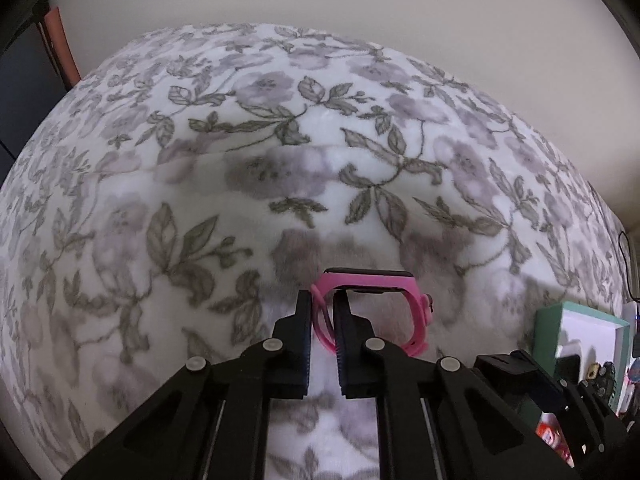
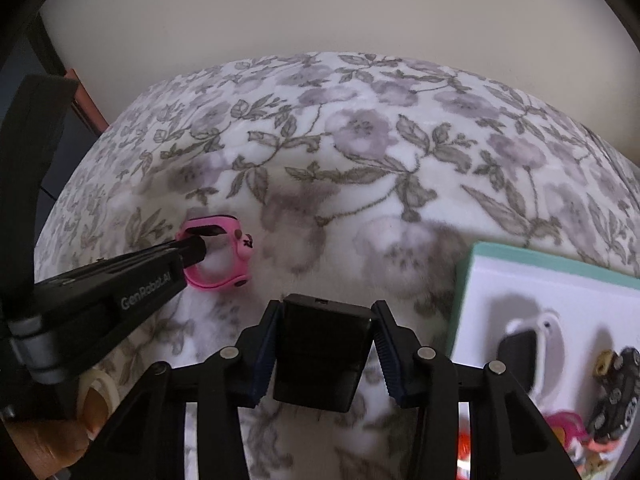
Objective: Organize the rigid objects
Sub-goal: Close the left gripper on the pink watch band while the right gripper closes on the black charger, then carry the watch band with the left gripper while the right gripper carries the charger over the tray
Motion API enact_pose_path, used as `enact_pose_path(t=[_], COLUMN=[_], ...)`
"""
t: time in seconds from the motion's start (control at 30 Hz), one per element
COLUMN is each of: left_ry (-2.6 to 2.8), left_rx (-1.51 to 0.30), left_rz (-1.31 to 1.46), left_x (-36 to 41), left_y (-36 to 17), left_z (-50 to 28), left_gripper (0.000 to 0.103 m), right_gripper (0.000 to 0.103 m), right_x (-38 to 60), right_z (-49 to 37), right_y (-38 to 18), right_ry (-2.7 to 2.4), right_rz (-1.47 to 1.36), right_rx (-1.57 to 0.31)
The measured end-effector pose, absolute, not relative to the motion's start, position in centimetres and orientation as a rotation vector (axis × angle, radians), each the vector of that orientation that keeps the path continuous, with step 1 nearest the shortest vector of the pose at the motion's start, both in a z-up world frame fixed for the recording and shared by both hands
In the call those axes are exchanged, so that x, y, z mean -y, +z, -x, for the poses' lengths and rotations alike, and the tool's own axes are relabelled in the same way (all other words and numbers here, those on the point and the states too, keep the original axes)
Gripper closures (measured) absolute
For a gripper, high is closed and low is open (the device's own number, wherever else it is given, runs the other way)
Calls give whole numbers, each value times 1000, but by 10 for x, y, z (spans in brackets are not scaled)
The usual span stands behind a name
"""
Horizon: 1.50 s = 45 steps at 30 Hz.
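Note:
A pink smartwatch (image 1: 416, 308) with a dark face hangs just above the floral blanket (image 1: 280, 140). My left gripper (image 1: 322, 300) is shut on its strap, the two fingers pinching one side of the band. The right wrist view shows the same watch (image 2: 212, 226) at the left, with the left gripper (image 2: 196, 250) reaching in from the side. My right gripper (image 2: 328, 308) is shut on a black rectangular block (image 2: 324, 344), whose sides the pads press. That block (image 1: 504, 364) also shows at the lower right of the left wrist view.
A teal-rimmed white box (image 2: 520, 276) sits on the blanket at the right. It holds a white-strapped watch (image 2: 528, 340), a black studded item (image 2: 616, 392) and a pink-orange item (image 2: 568, 432). A hand (image 2: 40, 440) grips the left tool. A pale wall rises behind the bed.

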<state>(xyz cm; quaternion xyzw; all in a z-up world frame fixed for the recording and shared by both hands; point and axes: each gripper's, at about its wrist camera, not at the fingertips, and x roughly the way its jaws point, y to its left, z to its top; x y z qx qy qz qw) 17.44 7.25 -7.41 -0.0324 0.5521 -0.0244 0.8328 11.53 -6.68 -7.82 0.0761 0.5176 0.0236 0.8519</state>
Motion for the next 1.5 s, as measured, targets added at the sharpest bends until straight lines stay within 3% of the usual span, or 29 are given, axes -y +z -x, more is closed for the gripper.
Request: enact_pose_path(t=[0.8,1.5], left_ry=[-146,-366], left_rx=[-1022,-1109], left_rz=[90,-90], left_x=[-48,49], left_y=[6,-15], left_z=[-75,-15], left_gripper=[93,93], right_gripper=[56,55], right_x=[110,223], right_z=[-7,52], right_y=[-8,-32], right_ry=[-17,-266], right_rz=[-259,-411], right_rx=[-1011,-1090])
